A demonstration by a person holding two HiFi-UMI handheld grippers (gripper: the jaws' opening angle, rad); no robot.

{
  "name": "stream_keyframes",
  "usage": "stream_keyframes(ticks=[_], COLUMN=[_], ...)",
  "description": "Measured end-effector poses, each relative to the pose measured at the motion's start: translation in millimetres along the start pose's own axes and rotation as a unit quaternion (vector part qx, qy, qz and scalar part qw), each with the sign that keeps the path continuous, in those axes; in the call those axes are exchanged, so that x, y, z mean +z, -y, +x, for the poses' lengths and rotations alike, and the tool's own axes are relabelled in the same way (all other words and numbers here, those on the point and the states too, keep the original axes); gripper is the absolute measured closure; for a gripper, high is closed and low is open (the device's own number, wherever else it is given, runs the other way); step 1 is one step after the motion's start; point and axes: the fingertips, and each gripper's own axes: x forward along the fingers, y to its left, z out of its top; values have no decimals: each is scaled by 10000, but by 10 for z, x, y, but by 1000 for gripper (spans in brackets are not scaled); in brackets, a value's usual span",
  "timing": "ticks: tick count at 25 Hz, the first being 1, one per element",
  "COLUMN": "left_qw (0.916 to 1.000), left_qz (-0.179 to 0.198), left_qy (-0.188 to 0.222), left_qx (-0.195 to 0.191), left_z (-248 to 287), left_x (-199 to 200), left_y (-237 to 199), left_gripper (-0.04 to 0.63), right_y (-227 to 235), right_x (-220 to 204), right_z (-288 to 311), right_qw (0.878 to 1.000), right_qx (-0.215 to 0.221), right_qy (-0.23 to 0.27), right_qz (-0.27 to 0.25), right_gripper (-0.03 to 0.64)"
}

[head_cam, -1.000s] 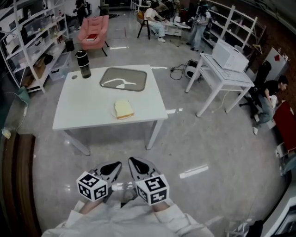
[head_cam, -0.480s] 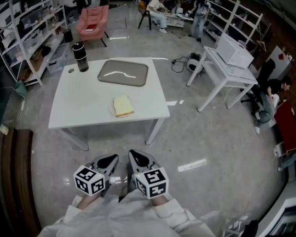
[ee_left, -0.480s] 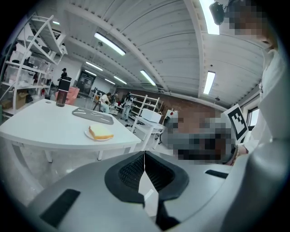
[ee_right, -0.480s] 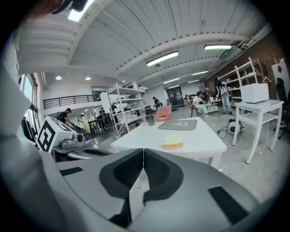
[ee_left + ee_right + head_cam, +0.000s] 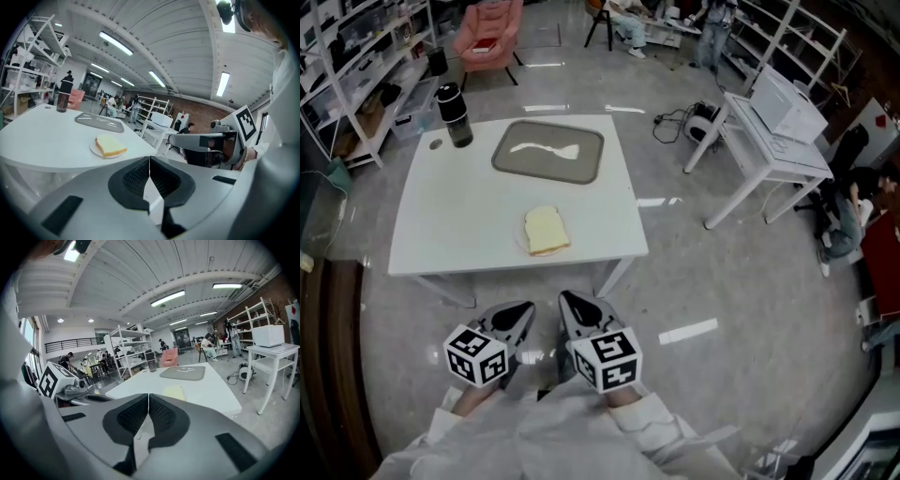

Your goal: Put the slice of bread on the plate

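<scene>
Closer than before, we face the surface (image 5: 459, 225); the slice of bread (image 5: 547, 230) lies on the plate (image 5: 92, 148) near its front edge. Our left gripper (image 5: 517, 317) and right gripper (image 5: 577, 311) hang short of it, jaws together, empty.

the head view looks from high up, forward and steeply down, with the white table (image 5: 469, 225) some way ahead and the left gripper (image 5: 521, 313) and right gripper (image 5: 570, 304) close beneath it at the bottom. each gripper view sits low, right behind its own jaws, facing about level across the tabletop, with the ceiling (image 5: 154, 42) filling its upper half. the left gripper view has the table at its left, the right gripper view nearer centre. all three share the table, the grey tray (image 5: 548, 152) and the bread (image 5: 547, 230). each gripper view also catches the other gripper at its side.
</scene>
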Motion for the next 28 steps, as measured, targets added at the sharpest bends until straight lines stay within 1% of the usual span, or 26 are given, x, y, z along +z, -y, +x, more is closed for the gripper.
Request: stream_keyframes(ticks=[3,6,10,15,19,24,28], left_qw=[9999,9997,9993,9988,9980,9971,9963], left_qz=[-67,-97,-183,-222,-302,-409,-485], left_qy=[-8,-19,-61,28,36,24,38], left_qx=[121,222,335,444,548,635,710], left_z=[209,395,677,995,1175,1418,1504], left_x=[174,352,526,799,924,1012,1057], left_y=[-232,-436,-711,-1002,-1223,-1358,-1410], left_gripper=[586,586,585,584,586,585,585], right_y=[237,426,660,962,1154,1343,1443], right_x=[163,303,415,586,660,733,748], right_z=[247,500,831,1176,1435,1641,1738], right_qw=[10000,9999,9993,9984,9973,9954,9942], right_qx=[25,132,291,438,543,717,756], right_qy=[23,-70,-243,-352,-501,-636,-764], right_qz=[17,9,6,61,18,-53,-80], right_gripper=[601,601,601,601,601,601,601])
